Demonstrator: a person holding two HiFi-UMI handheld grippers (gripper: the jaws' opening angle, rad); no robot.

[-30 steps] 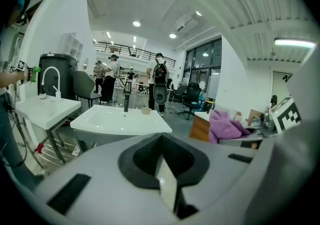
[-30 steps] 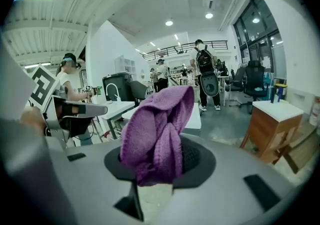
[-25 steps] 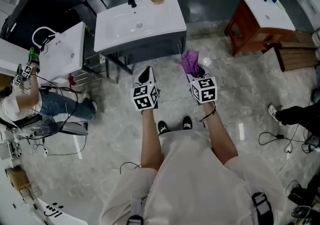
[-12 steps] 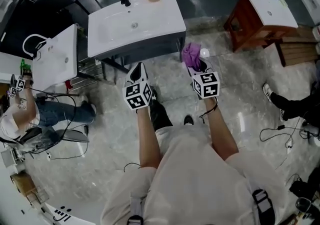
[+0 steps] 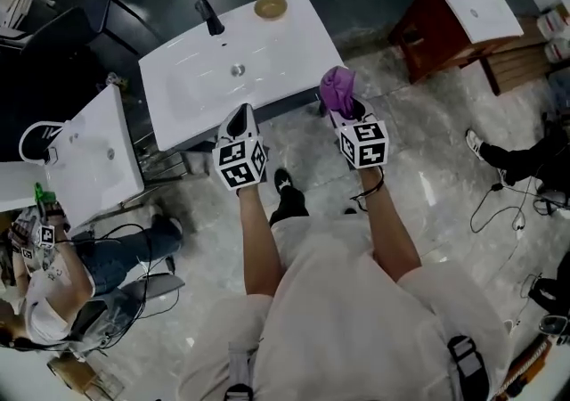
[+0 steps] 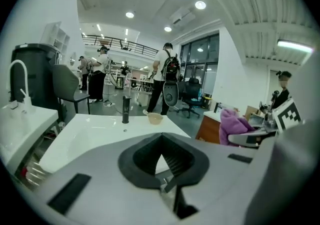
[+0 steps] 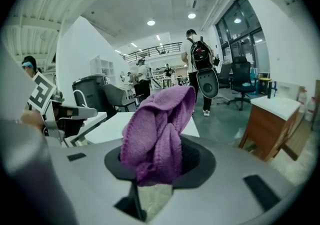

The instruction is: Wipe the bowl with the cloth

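Note:
A small tan bowl (image 5: 271, 6) stands at the far edge of a white sink counter (image 5: 267, 52), next to a black faucet (image 5: 209, 16). In the left gripper view the bowl (image 6: 155, 118) sits well ahead, right of the faucet (image 6: 125, 110). My left gripper (image 5: 240, 121) hovers at the counter's near edge, its jaws shut with nothing between them (image 6: 161, 141). My right gripper (image 5: 343, 110) is just off the counter's right corner, shut on a bunched purple cloth (image 5: 337, 89). The cloth (image 7: 157, 134) fills the jaws in the right gripper view.
A second white sink unit (image 5: 89, 159) stands to the left. A wooden cabinet with a white basin (image 5: 454, 12) is at the upper right. A person (image 5: 53, 274) sits on the floor at lower left, with cables around. More people stand beyond the counter (image 6: 162, 81).
The person has stepped forward to the sink counter. Both grippers have gone from over the floor to the counter's near edge, the cloth still held in the right one.

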